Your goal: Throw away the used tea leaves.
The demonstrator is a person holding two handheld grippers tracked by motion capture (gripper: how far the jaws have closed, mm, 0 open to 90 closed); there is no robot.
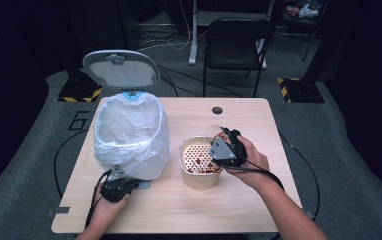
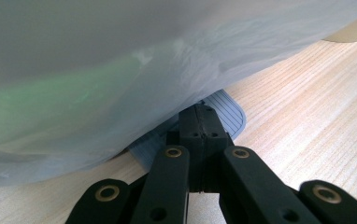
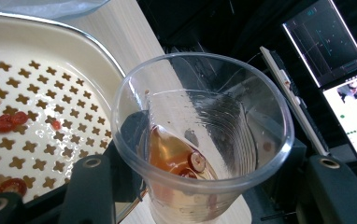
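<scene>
A clear plastic cup (image 3: 200, 140) is clamped between the jaws of the right gripper (image 1: 225, 145), one black jaw pressed against each side of its wall. The cup is thin and see-through, with a rolled rim and fine ridges running around its tapering wall. It is tipped on its side, so that its open mouth is turned toward the gripper's camera. A little reddish-brown liquid is pooled along the lower side, with a few small red pieces lying in it, and droplets are scattered over the inside of the wall. In the high view the cup is held above the right rim of a cream basin (image 1: 200, 177), which stands near the middle of the wooden table (image 1: 179, 210). A strainer insert (image 3: 41, 116) pierced with star-shaped holes is set in the basin, and several red pieces (image 3: 9, 122) are spread over it.

The left gripper (image 1: 117, 186) is held low at the foot of a bin (image 1: 129, 135) lined with a white bag, whose lid (image 1: 121, 68) stands open. Its jaws are pressed together, with their tips resting on the ribbed grey pedal (image 2: 228, 114) under the overhanging bag.
</scene>
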